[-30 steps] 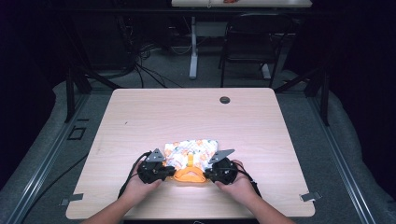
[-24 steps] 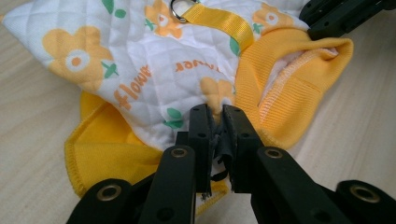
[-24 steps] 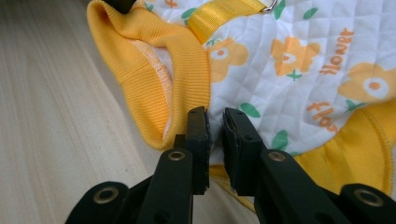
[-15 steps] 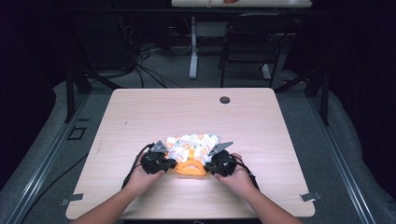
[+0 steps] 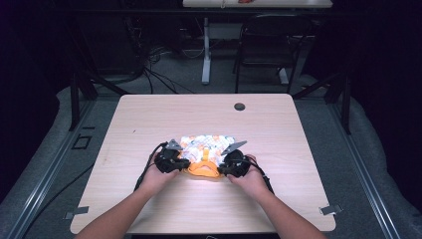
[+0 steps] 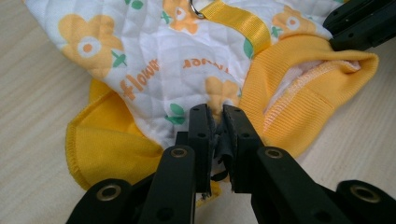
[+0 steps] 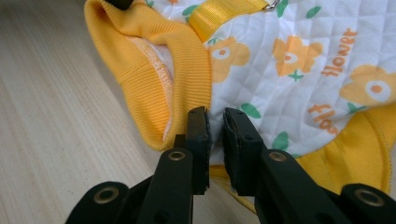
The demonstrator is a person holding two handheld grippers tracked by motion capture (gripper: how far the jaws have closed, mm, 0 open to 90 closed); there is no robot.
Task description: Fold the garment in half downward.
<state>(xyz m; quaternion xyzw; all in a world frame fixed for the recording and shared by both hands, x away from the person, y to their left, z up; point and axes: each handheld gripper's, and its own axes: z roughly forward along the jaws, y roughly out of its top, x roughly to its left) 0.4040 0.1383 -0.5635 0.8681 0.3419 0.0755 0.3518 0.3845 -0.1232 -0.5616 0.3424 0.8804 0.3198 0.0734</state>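
Note:
A small quilted white garment with orange flowers and yellow ribbed trim lies on the wooden table, collar opening toward the person. My left gripper pinches its near left edge. In the left gripper view the left gripper has its jaws closed on the quilted cloth beside the yellow collar. My right gripper holds the near right edge. In the right gripper view the right gripper clamps the cloth next to the ribbed collar. A yellow strap with a metal ring runs along the back.
A round black grommet sits near the table's far edge. Bare wood surrounds the garment on all sides. Beyond the table stand a chair, a desk leg and floor cables.
Both grippers, still shut on the garment, have slid it a little away from the person across the table.

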